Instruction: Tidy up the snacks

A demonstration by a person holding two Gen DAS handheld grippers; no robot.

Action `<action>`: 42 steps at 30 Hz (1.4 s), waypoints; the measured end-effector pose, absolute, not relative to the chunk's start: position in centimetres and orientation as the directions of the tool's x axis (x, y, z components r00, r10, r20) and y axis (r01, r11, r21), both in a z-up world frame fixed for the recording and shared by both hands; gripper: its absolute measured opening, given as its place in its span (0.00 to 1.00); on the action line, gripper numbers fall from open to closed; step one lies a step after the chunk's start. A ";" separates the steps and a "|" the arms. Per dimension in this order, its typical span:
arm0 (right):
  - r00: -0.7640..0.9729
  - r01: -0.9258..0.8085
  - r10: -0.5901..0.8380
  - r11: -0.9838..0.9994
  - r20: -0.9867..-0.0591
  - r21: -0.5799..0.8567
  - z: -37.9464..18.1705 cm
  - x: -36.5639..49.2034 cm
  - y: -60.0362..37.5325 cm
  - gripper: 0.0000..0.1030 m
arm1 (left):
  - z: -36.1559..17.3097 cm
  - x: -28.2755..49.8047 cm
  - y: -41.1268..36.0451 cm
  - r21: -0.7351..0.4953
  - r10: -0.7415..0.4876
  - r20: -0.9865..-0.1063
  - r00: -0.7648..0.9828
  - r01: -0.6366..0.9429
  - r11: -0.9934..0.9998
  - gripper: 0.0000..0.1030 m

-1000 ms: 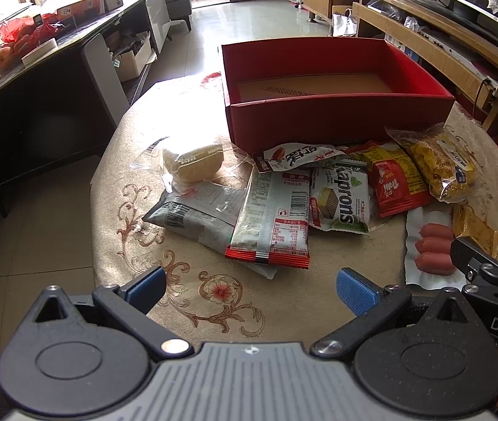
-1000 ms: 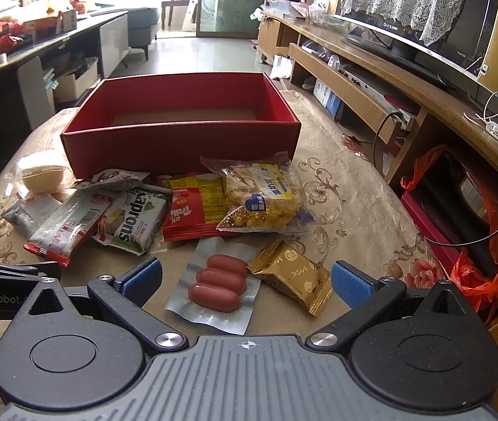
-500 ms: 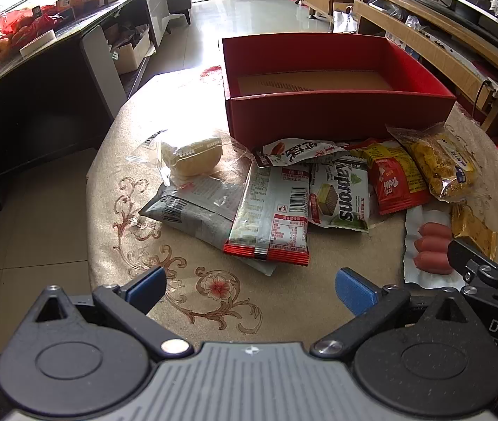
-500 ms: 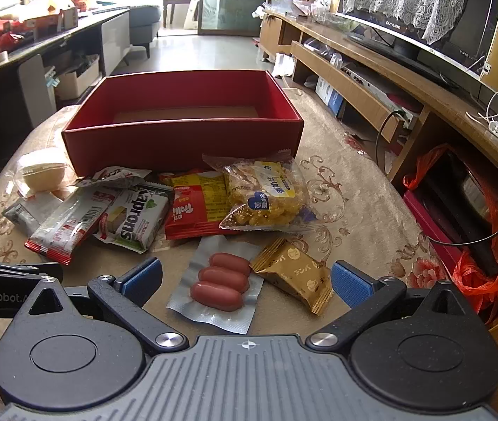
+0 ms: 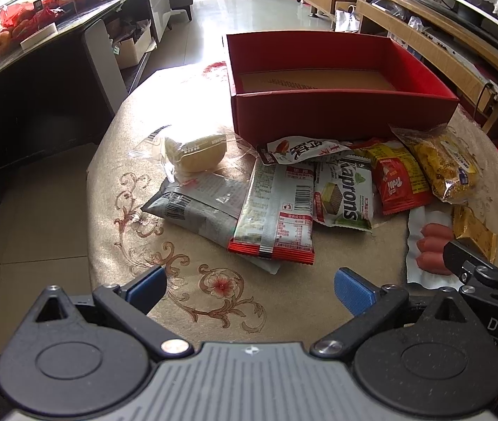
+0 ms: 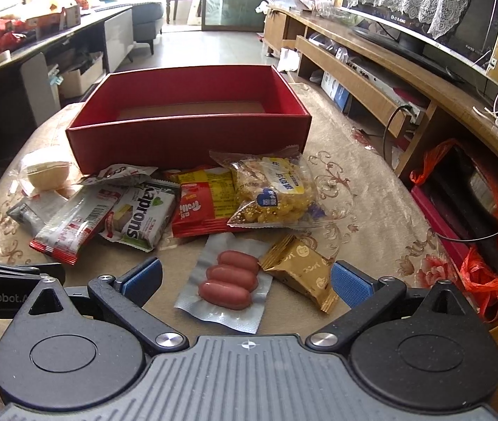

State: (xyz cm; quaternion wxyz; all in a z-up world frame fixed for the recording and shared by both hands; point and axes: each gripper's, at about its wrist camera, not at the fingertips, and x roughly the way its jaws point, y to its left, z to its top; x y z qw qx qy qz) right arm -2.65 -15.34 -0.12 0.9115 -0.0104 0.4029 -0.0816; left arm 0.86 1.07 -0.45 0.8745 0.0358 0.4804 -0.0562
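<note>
Heaped in front of a red box [image 5: 343, 114], the snacks are seen lying on the worktop [image 5: 214, 301], none of them gripped. The box stands open at the far side, and only its brown floor can be seen inside. Touching its near wall lies a small white-and-red packet [image 5: 301, 149]. Below that, a silver-and-red pack [image 5: 277, 210] lies partly on a grey pack [image 5: 196, 207], beside a wrapped bun [image 5: 196, 151] on the left. A green wafer pack [image 5: 345, 196] lies against the silver one, then a red-and-yellow pack [image 6: 205, 203], with a clear yellow bag [image 6: 273, 193] overlapping its right part. Nearer, a sausage pack [image 6: 229, 280] and a gold packet [image 6: 301, 273] lie just beside each other, edges touching.

The right claw [image 6: 245, 280] is held spread above the worktop, with the sausage pack and gold packet seen between its blue fingertips [image 6: 349, 282]; contact with either cannot be told. The left claw [image 5: 249, 287] is likewise spread, over bare patterned cloth just short of the silver-and-red pack, pinching nothing. In the left view, part of the right claw's black frame is seen at the right edge, near the sausages.

Around the worktop, a tiled floor [image 5: 256, 14], a dark desk [image 5: 38, 63] on the left and a long wooden TV bench [image 6: 406, 80] on the right are visible.
</note>
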 end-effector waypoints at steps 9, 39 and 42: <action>0.647 0.114 -0.073 0.994 -0.759 0.001 0.5 0.0 -14.8 0.98 | 0.0 2.7 3.4 -0.007 -0.061 -0.845 0.532 0.102 0.995 0.96; 0.597 0.119 0.007 0.988 -0.803 0.097 1.6 5.0 -19.4 0.92 | -2.4 6.4 0.9 -0.087 -0.202 -0.899 0.389 0.295 0.952 0.54; 0.577 0.110 0.011 0.990 -0.817 0.091 1.2 5.1 -19.4 0.92 | -2.1 6.5 0.8 -0.107 -0.226 -0.901 0.371 0.313 0.944 0.57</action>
